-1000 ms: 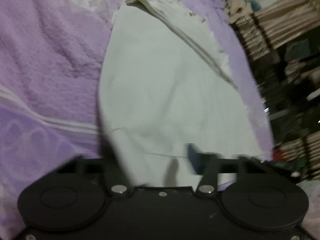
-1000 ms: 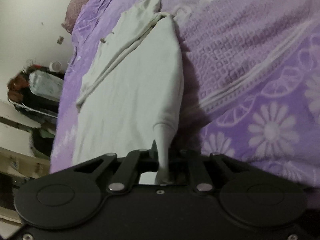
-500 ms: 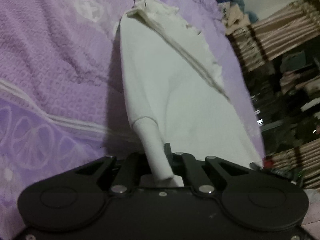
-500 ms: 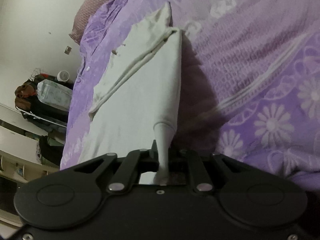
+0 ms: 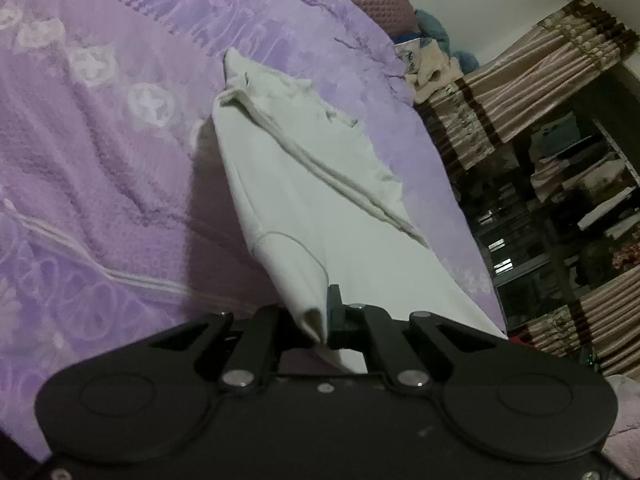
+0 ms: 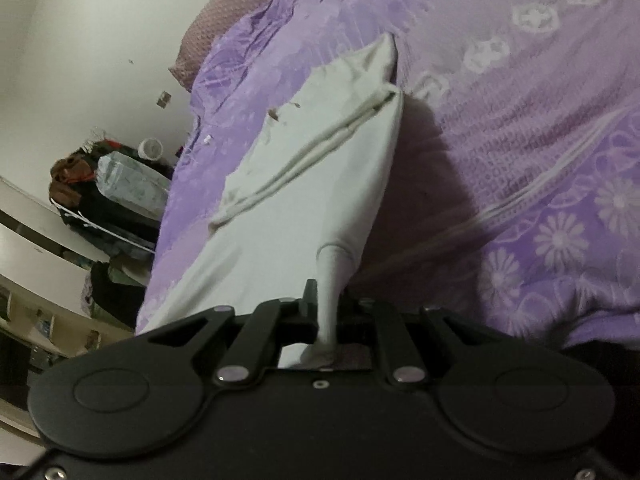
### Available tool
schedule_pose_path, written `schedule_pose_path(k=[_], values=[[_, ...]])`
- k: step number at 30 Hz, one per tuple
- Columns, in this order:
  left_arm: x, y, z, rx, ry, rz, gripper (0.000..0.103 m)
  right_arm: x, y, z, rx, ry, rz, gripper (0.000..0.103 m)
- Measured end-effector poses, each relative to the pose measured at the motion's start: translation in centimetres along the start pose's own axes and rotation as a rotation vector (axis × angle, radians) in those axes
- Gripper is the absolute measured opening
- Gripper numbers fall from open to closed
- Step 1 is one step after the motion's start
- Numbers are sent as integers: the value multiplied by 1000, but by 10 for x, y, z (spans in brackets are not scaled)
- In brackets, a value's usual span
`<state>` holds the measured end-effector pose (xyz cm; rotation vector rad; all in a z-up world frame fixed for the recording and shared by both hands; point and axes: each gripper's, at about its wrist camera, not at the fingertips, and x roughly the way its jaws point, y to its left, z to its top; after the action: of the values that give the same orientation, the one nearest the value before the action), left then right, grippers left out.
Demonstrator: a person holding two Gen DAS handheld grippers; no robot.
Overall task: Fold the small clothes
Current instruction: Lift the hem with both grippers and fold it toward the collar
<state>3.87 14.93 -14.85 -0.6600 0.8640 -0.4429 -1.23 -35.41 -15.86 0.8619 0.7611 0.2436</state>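
White garment stretched over the purple bedspread, lifted at the near end, far end lying on the bed. Left gripper clenched on 1 bunched corner of it; right gripper pinching another corner of the garment, cloth pulled taut. Left wrist view alone shows striped curtains and cluttered shelves. Right wrist view alone shows a white wall, a dark pile of bags and daisy prints on the bedspread.
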Motion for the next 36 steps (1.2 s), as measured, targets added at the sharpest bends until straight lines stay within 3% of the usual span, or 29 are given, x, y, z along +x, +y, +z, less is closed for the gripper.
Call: schedule_pose_path(k=[4, 10, 14, 17, 20, 29, 36], values=[[-26, -4, -9, 7, -2, -14, 1, -25, 3, -6, 25, -21, 1, 4], [-54, -5, -37, -41, 15, -5, 1, -67, 7, -43, 77, -62, -20, 4], [-54, 2, -49, -54, 39, 12, 2, -76, 7, -67, 100, -53, -61, 4], [-42, 7, -39, -60, 25, 15, 2, -66, 5, -67, 93, -38, -102, 4], [-29, 0, -17, -55, -66, -10, 2, -56, 2, -51, 66, -34, -87, 4], [42, -43, 71, 199, -210, 33, 2, -5, 50, 34, -184, -181, -144, 4], [118, -30, 145, 200, -288, 71, 2, 52, 55, 101, -315, -268, -179, 4]])
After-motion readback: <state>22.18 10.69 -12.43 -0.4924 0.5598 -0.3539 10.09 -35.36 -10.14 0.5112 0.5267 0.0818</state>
